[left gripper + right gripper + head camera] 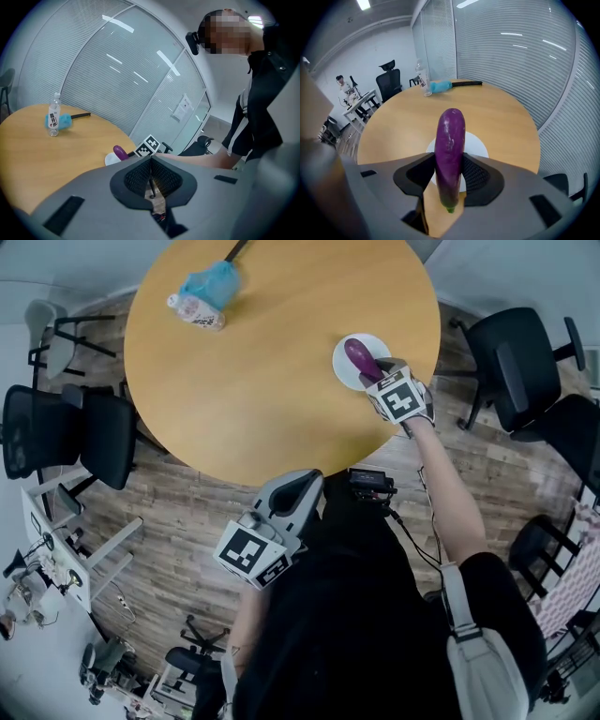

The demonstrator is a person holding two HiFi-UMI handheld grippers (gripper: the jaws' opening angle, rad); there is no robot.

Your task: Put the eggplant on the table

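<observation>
Eggplant: a long, glossy purple eggplant [450, 145] with a green stem end is pinched in the right gripper and held over the plate, close to the right edge of the tabletop; its stem end is turned towards the gripper's body and its rounded tip points away, towards the middle of the tabletop; whether it touches the plate cannot be told
Right gripper: the grey hand-held two-jaw gripper [450, 176] with a square-marker cube is clamped on the eggplant, its black ribbed pads [474, 174] pressed against both sides of the fruit; it is tilted down over the right edge of the tabletop at the end of an outstretched bare forearm
Left gripper: the matching grey gripper [151, 171] is seen with its jaws pressed together and nothing between them; it is held off the table, just outside the near edge of the tabletop, in front of the person's dark clothing and above the wood-plank floor
Plate: a small round white plate [342, 368] lies flat by the right edge of the tabletop, partly covered by the eggplant
Table: a round, light wooden table [272, 362] carries the plate and two other things
Bottle: a clear plastic water bottle [54, 121] with a printed label stands upright near the far-left edge of the tabletop
Brush: a light blue brush [214, 282] with a thin black handle lies just beside the bottle, the handle pointing at the far edge
Chairs: black office chairs [520, 362] stand around the table
</observation>
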